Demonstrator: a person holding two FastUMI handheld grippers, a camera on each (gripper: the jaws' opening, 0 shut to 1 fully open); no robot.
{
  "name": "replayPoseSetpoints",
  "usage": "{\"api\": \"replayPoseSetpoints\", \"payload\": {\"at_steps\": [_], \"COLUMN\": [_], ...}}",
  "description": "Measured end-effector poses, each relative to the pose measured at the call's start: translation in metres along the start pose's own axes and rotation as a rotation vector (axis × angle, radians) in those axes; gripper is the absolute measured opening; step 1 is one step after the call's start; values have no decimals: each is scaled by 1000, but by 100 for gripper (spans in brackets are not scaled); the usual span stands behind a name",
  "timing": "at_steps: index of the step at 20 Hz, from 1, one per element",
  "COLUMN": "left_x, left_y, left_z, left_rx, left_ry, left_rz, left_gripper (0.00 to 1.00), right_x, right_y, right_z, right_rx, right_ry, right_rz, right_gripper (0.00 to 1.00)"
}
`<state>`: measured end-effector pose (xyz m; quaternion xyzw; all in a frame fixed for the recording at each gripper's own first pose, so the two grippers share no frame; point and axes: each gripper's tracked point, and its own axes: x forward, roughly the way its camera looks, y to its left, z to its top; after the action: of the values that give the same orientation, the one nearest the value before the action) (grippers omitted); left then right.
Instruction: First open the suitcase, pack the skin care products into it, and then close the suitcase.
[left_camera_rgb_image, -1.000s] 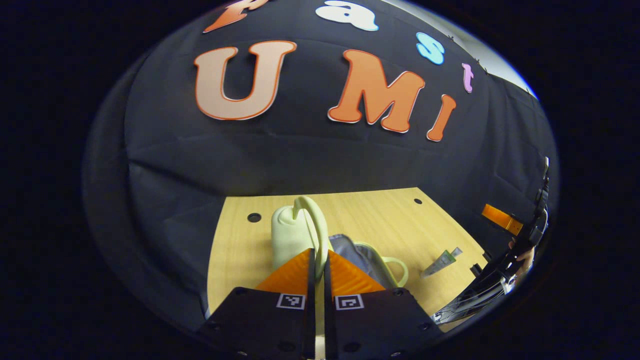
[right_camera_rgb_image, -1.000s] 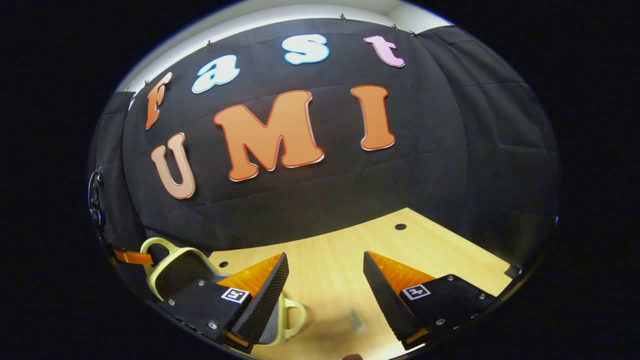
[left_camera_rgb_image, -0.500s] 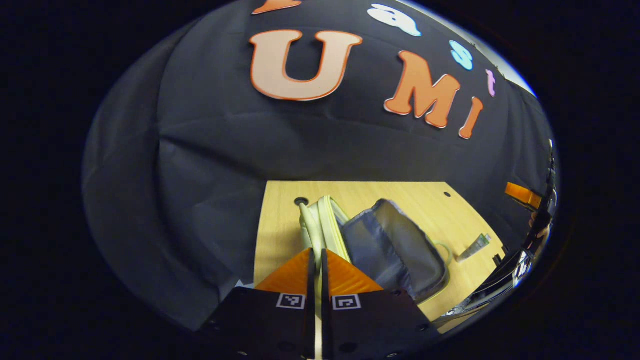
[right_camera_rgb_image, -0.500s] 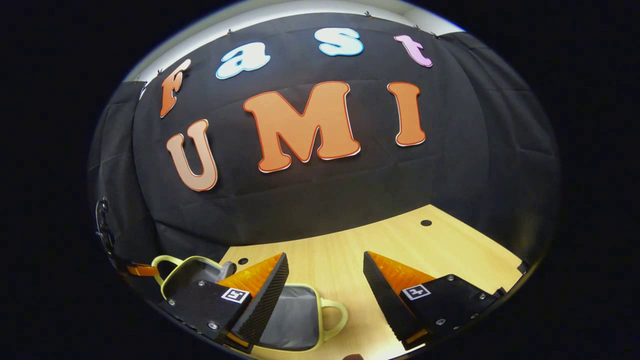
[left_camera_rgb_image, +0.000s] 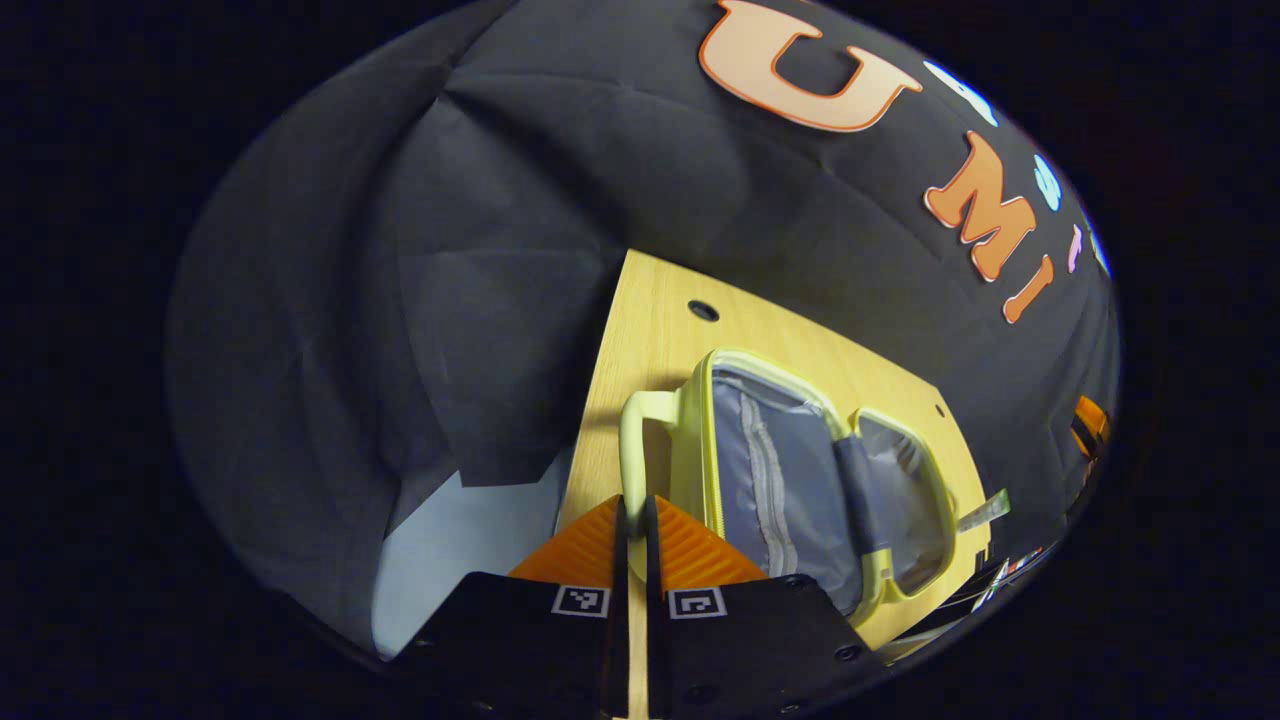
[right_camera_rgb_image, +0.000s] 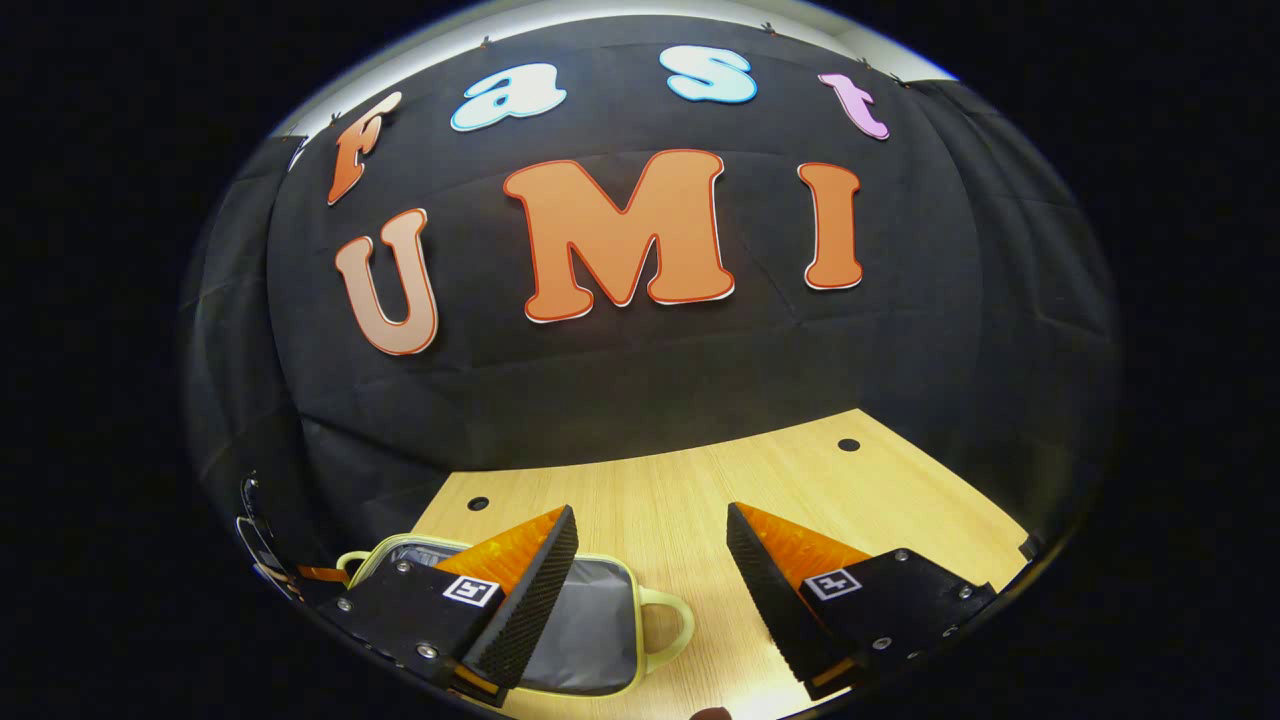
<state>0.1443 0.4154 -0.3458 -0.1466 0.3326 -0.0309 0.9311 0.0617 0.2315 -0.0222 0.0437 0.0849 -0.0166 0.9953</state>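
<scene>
The pale yellow-green suitcase (left_camera_rgb_image: 697, 450) lies open flat on the wooden table (left_camera_rgb_image: 650, 330), its grey lining facing up in both halves. My left gripper (left_camera_rgb_image: 636, 512) is shut on the suitcase's near handle (left_camera_rgb_image: 628, 440) at the table's left edge. A small skin care tube (left_camera_rgb_image: 985, 510) lies just beyond the far half. In the right gripper view the open suitcase (right_camera_rgb_image: 600, 630) sits at the lower left with its other handle (right_camera_rgb_image: 672, 620) toward the middle. My right gripper (right_camera_rgb_image: 652, 512) hangs open above the table with nothing between its fingers.
The table (right_camera_rgb_image: 800, 480) stretches bare to the right of the suitcase, with small round holes (left_camera_rgb_image: 703, 310) near its back corners. The black cloth wall stands close behind the table and drops past its left edge.
The lid half swung over from upright and now lies flat, so the suitcase is fully open. My left gripper went down and left with the handle. The right gripper stayed open.
</scene>
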Motion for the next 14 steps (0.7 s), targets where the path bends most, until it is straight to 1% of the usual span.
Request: {"api": "replayPoseSetpoints", "payload": {"at_steps": [3, 4, 5, 6, 7, 11, 12, 13, 14], "left_x": [13, 17, 23, 14, 12, -13, -23, -31, -43], "left_y": [10, 11, 14, 15, 20, 10, 2, -7, -19], "left_z": [-11, -13, -14, -15, -13, 14, 23, 32, 39], "left_rx": [-24, -30, -27, -19, -1, 63, 84, 103, 120], "left_ry": [12, 16, 21, 19, 15, -72, -96, -118, -145], "left_rz": [12, 27, 42, 65, 84, 160, 189, 219, 243], "left_gripper": [7, 7, 10, 13, 25, 98, 98, 95, 100], "right_x": [3, 2, 1, 0, 1, 2, 1, 1, 2], "right_y": [1, -1, -4, -9, -15, -45, -54, -63, -72], "right_z": [-9, -9, -10, -8, -7, -4, -3, -2, -2], "right_rx": [4, -1, -4, -3, -3, 2, 2, 2, 0], "right_ry": [21, 21, 20, 16, 10, -9, -14, -20, -27], "right_rz": [0, -3, -7, -13, -19, -49, -54, -61, -66], "right_gripper": [95, 95, 95, 95, 95, 95, 95, 95, 95]}}
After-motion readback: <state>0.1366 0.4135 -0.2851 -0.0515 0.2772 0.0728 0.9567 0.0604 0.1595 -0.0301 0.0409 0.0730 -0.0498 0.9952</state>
